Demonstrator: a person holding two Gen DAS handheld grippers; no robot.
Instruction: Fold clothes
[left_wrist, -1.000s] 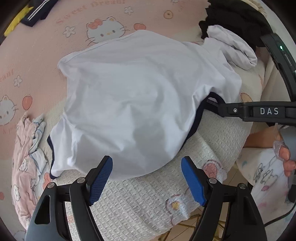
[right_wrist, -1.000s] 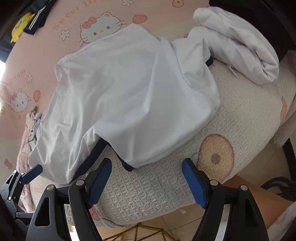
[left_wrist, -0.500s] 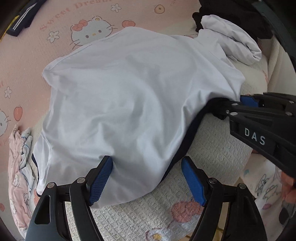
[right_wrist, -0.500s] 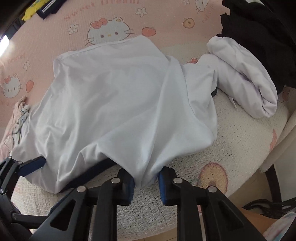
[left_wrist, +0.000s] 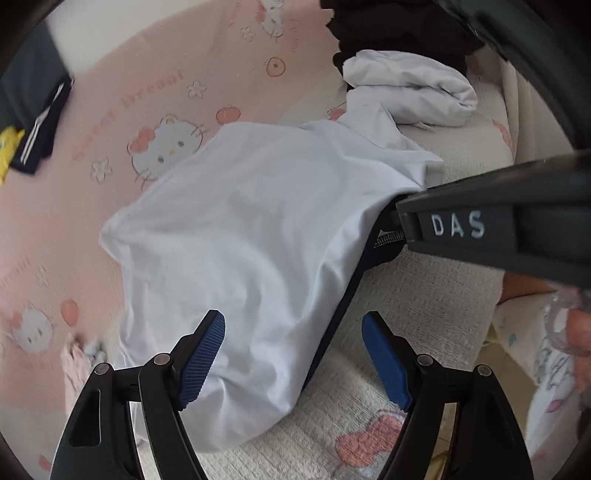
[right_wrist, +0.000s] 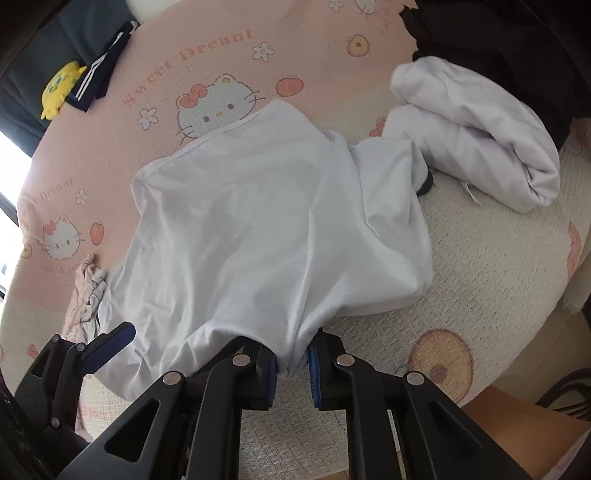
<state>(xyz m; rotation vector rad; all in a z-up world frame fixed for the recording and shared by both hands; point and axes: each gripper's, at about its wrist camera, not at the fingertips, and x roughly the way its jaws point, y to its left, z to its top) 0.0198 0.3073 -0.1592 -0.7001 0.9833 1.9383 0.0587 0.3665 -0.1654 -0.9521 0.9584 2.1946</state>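
White T-shirt (right_wrist: 273, 221) w/ dark navy trim lies spread on the bed, over a pink cartoon-cat blanket (right_wrist: 207, 66) and a cream knit cover (right_wrist: 491, 280). Right gripper (right_wrist: 291, 363) is pinched tight on the shirt's near hem, fabric bunched btwn the blue pads. Left gripper (left_wrist: 293, 360) has its jaws wide apart, straddling the shirt's near corner w/o clamping it. Another white garment (right_wrist: 476, 136) sits crumpled at the far right, next to black clothes (right_wrist: 498, 40). Small pink patterned cloth (right_wrist: 85, 299) at the shirt's left.
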